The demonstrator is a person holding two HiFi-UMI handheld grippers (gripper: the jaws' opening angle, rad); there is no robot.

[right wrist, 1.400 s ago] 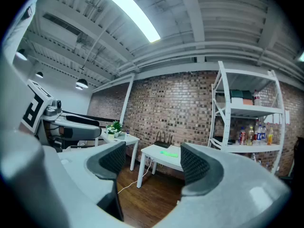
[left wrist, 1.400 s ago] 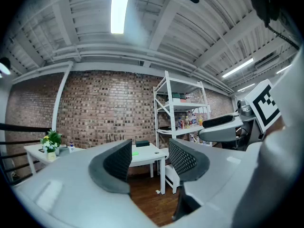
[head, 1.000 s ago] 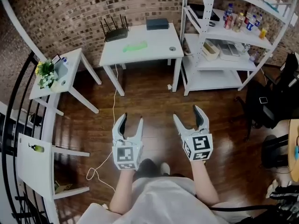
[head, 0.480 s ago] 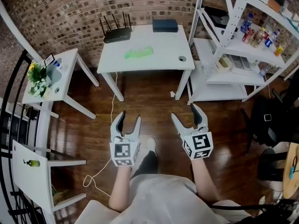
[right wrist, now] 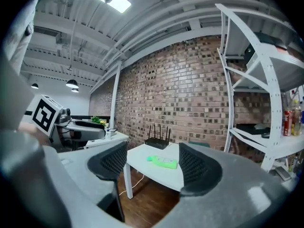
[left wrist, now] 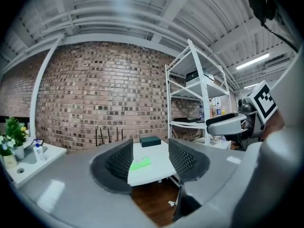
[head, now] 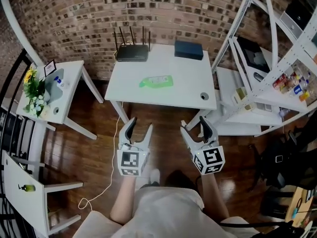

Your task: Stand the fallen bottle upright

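The left gripper (head: 139,125) and the right gripper (head: 194,124) are held side by side above the wooden floor (head: 99,138), both pointing at a white table (head: 163,63). The left one's fingers (left wrist: 118,160) stand apart with nothing between them. The right one's fingers (right wrist: 197,165) are spread too, and empty. The green bottle (head: 156,82) lies on its side on the tabletop, well ahead of both pairs of fingers, touched by neither. Beyond the bottle, farther from the fingers, a black router (head: 132,53) and a dark box (head: 188,49) sit at the table's back edge by the brick wall (head: 74,14). A white shelf rack (head: 270,90) stands to the right of the right gripper's fingers.
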